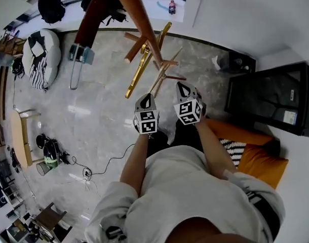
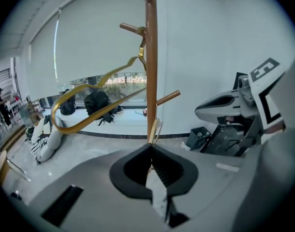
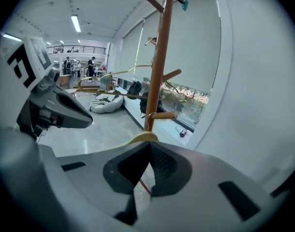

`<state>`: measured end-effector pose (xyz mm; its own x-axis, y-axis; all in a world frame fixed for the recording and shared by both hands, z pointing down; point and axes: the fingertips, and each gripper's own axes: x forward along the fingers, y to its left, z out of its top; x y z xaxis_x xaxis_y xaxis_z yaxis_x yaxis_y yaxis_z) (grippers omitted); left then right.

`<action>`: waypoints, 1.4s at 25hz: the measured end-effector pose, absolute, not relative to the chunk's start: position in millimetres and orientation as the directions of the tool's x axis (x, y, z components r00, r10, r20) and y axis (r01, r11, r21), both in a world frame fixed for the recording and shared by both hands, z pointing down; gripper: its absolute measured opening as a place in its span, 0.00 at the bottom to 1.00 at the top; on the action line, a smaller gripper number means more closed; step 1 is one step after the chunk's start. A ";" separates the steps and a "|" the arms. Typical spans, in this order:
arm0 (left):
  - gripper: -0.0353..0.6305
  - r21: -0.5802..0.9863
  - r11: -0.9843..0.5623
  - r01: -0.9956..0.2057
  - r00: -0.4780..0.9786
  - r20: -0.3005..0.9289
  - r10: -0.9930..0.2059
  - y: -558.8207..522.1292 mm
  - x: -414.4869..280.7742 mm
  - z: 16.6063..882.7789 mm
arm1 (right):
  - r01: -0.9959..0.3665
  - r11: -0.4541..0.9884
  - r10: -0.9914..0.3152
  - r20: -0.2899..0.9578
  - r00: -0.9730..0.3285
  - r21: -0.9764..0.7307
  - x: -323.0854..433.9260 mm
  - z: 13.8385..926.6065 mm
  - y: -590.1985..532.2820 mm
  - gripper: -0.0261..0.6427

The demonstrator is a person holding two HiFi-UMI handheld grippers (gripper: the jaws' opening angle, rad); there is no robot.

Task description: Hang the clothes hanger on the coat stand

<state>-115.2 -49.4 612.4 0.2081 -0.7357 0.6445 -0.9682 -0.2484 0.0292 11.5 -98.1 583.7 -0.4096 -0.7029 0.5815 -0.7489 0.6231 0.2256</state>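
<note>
Coat stand [image 2: 151, 57] rises straight ahead with a gold hanger [image 1: 146, 62] hanging against its pole, and the left gripper [image 2: 151, 146] and right gripper [image 3: 148, 144] sit side by side just short of the pole, both clamped tight on a thin pale hanger [image 3: 141, 138] below the gold one.

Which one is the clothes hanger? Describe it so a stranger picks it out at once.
Find the tall brown wooden coat stand by the white window blind. From one of its upper pegs hangs the gold metal clothes hanger. Unlike the short, straight brown pegs around it, it is a shiny gold curved loop.
</note>
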 end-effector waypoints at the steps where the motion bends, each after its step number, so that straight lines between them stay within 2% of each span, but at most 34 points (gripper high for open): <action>1: 0.07 0.044 -0.256 -0.966 0.224 0.636 -0.738 -44.3 -119.4 606.5 | -0.755 0.615 -0.712 0.572 -0.407 0.228 4.7 576.7 -93.8 0.05; 10: 0.07 0.124 -0.314 -0.941 0.331 0.520 -0.787 -12.5 -150.0 546.4 | -0.809 0.511 -0.811 0.473 -0.344 0.288 -49.8 514.6 -46.7 0.05; 15: 0.07 0.149 -0.375 -0.915 0.399 0.468 -0.788 4.9 -153.4 525.8 | -0.871 0.428 -0.861 0.402 -0.311 0.242 -60.7 479.0 -15.3 0.05; 24: 0.07 0.129 -0.464 -0.877 0.475 0.383 -0.792 28.4 -124.5 466.8 | -0.894 0.367 -0.901 0.337 -0.273 0.258 -36.2 431.9 29.1 0.05; 29: 0.07 0.094 -0.474 -0.875 0.479 0.306 -0.823 35.9 -100.1 419.1 | -0.907 0.360 -0.924 0.216 -0.314 0.218 -24.1 369.9 47.8 0.05; 35: 0.07 0.102 -0.466 -0.879 0.477 0.243 -0.845 81.8 -53.0 376.1 | -0.918 0.337 -0.941 0.114 -0.320 0.208 23.9 319.3 103.8 0.05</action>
